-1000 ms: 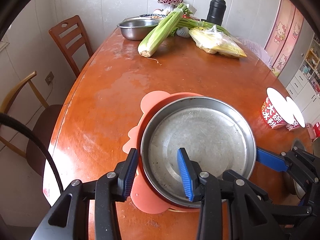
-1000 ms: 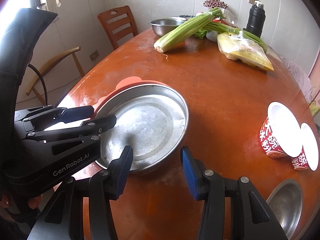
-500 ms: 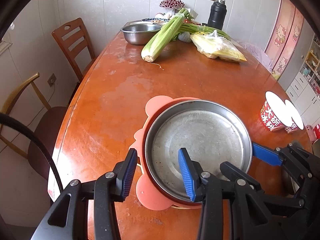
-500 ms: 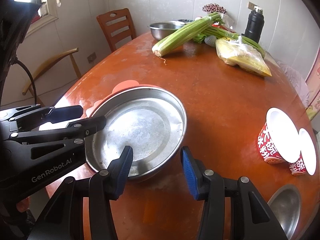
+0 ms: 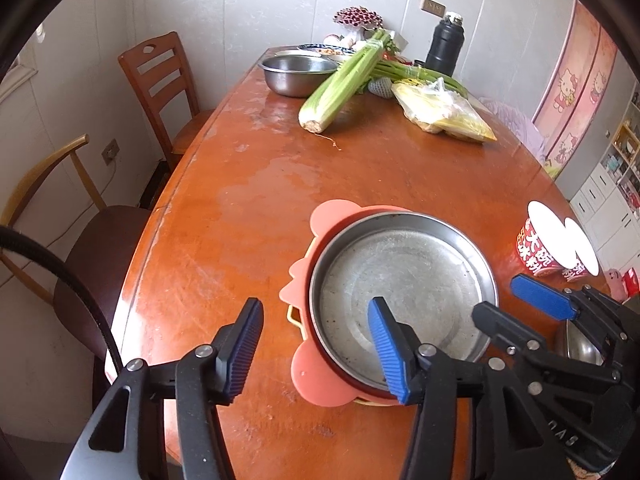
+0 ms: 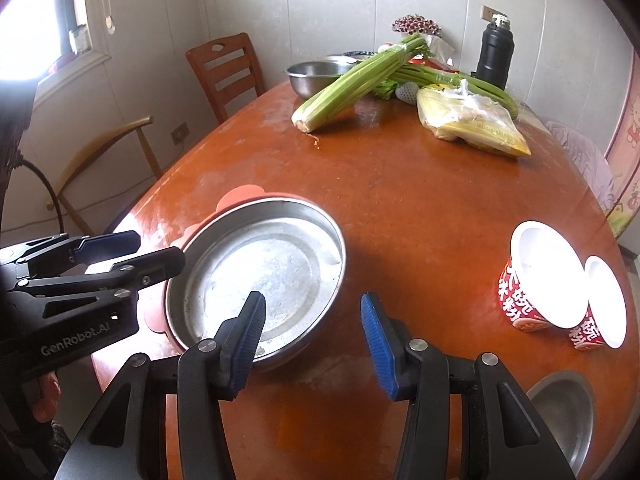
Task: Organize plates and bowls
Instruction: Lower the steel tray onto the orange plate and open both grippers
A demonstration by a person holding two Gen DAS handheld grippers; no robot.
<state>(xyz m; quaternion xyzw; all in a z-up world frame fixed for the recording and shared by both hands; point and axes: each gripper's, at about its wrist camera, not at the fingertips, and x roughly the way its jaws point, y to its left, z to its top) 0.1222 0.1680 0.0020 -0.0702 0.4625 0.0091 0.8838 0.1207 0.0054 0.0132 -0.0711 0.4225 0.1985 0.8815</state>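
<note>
Left wrist view
Left gripper: we see our left gripper (image 5: 316,350) at 6 o'clock, its jaws parted and just now widening; they hold nothing, though the near rim of the steel plate sits in the gap without touching either pad.
Steel plate: the steel plate (image 5: 404,280) rests inside a pink plate (image 5: 316,384), right of centre at about 4 o'clock, on the table (image 5: 280,200).
Right gripper: it enters from 3 o'clock, one blue pad raised just past the plate's right rim.
Far end: at 12 o'clock we find a steel bowl (image 5: 298,74), celery (image 5: 344,84), a plastic bag (image 5: 444,114) and a black flask (image 5: 444,46).
Noodle cups: two red noodle cups (image 5: 540,246) stand at 3 o'clock.

Right wrist view
Right gripper: our right gripper (image 6: 310,346) has its jaws partly open and empty, astride the near right rim of the steel plate (image 6: 264,268) with no contact.
Left gripper: it reaches in from 9 o'clock (image 6: 132,248), pads apart by the plate's left rim.
Small steel bowl: a small steel bowl (image 6: 564,412) lies at 4 o'clock.
Noodle cups: at 3 o'clock (image 6: 540,280), well apart from the plates.
</note>
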